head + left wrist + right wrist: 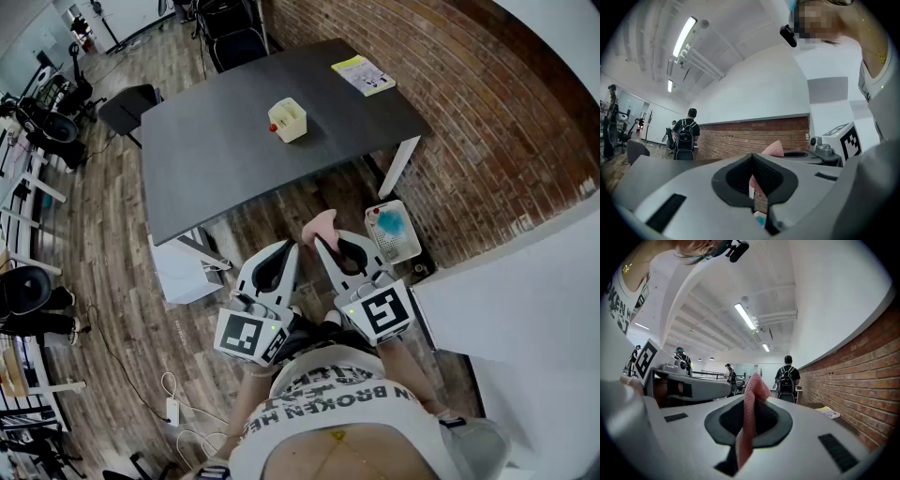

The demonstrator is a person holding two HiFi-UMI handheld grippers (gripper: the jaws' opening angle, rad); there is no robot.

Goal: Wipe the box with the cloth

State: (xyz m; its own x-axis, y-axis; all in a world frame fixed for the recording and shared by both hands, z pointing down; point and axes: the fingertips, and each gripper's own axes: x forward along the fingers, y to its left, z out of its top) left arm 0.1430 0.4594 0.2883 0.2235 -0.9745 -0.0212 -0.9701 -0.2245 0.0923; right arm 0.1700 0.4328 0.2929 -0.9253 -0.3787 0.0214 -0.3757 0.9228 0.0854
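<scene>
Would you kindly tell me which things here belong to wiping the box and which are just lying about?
For the job:
- pink cloth, clamped in the right tool
- cream box on the dark table

Lying about or idle:
- yellow booklet at the table's far corner
- white basket on the floor
- left tool, shut and empty

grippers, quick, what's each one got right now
Left gripper: closed, holding nothing.
Right gripper: closed on the pink cloth.
</scene>
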